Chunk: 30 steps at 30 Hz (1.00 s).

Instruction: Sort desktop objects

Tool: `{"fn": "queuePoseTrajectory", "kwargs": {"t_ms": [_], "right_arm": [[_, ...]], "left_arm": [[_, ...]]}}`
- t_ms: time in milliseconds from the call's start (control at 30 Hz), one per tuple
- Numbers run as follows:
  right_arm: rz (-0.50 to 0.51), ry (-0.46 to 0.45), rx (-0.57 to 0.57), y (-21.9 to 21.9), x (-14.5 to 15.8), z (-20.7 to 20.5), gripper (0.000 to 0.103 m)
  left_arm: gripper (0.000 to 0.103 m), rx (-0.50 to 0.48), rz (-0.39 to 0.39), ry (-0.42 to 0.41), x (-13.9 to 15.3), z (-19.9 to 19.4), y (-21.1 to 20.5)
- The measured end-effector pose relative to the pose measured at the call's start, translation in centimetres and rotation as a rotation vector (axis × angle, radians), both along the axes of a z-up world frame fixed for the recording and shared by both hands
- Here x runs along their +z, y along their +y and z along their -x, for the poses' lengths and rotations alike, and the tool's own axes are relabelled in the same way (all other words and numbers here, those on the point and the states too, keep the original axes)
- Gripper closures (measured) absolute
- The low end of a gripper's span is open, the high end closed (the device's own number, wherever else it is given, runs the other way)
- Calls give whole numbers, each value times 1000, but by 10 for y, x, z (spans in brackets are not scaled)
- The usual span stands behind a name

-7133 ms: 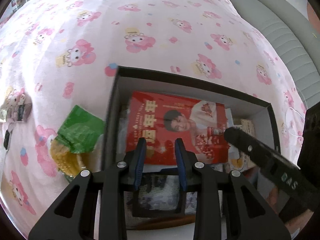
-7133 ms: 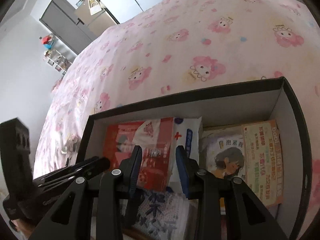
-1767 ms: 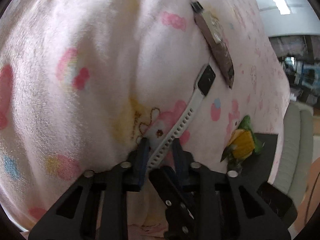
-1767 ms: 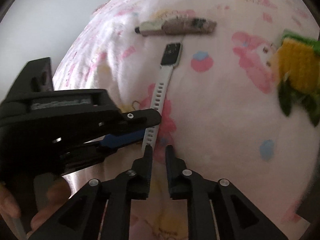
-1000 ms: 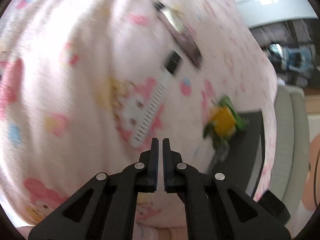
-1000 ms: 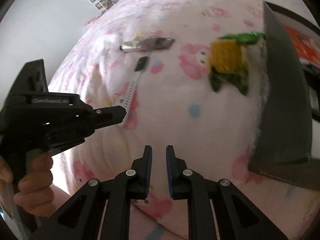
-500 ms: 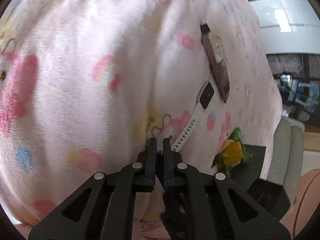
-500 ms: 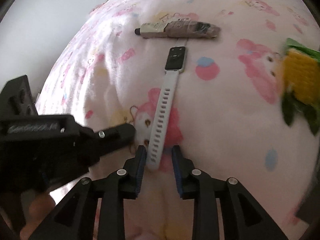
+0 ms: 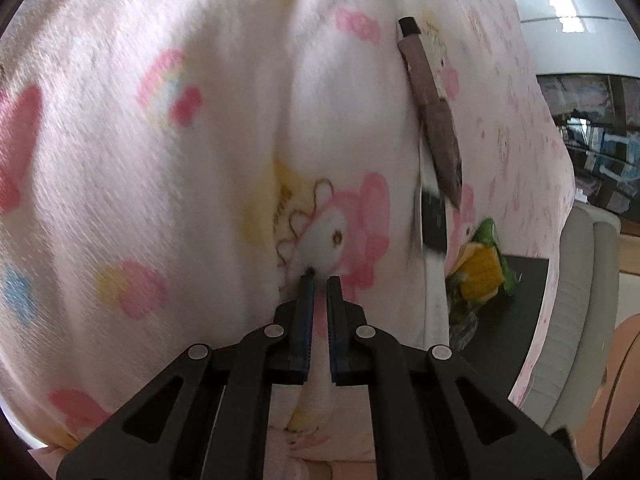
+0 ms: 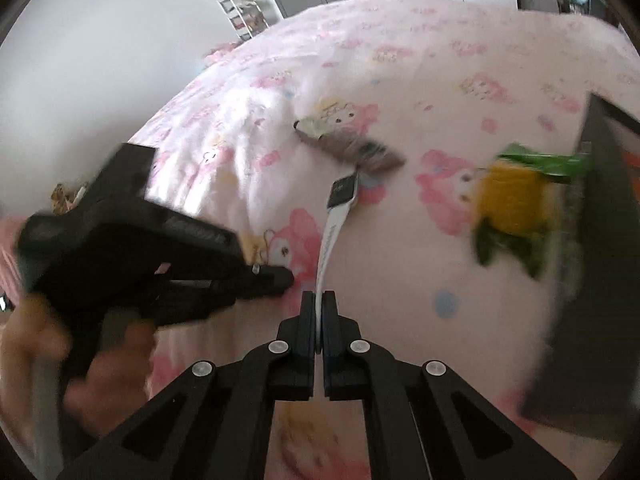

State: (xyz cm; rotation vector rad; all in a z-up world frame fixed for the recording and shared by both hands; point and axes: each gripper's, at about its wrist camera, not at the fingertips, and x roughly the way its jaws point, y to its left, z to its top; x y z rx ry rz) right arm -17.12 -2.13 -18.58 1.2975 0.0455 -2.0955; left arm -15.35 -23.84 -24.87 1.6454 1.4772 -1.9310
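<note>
- Blanket (image 9: 208,168): fluffy pink printed fleece, matt.
- Watch strap (image 10: 334,224): smooth white rubbery plastic; its screen (image 10: 343,189) glossy black.
- Corn toy (image 10: 512,204): knitted yellow-green yarn.
- Right hand-held gripper (image 10: 319,298): matt black plastic, metal screws.

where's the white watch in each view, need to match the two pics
Left wrist view: the white watch runs down the right of centre, blurred, its dark face just below the brown pouch.
Right wrist view: it runs up the centre, strap end pinched in the right tongs, face at the top.
Shared landmark: the yellow corn packet, right of the watch in both.
</note>
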Motion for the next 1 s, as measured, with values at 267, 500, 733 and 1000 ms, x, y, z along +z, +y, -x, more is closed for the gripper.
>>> {"fn": "queuePoseTrajectory", "kwargs": {"t_ms": [267, 500, 733, 1000], "right_arm": [[-188, 29, -50, 77, -3, -49, 102], [-170, 37, -126, 104, -2, -54, 101], [-146, -25, -143, 113, -14, -46, 101], [-87, -83, -188, 120, -23, -35, 100]], "left_arm": [[76, -141, -44, 43, 9, 5, 37], [71, -161, -39, 71, 14, 6, 55], [64, -166, 13, 80, 13, 24, 62], [64, -148, 0, 88, -5, 37, 88]]}}
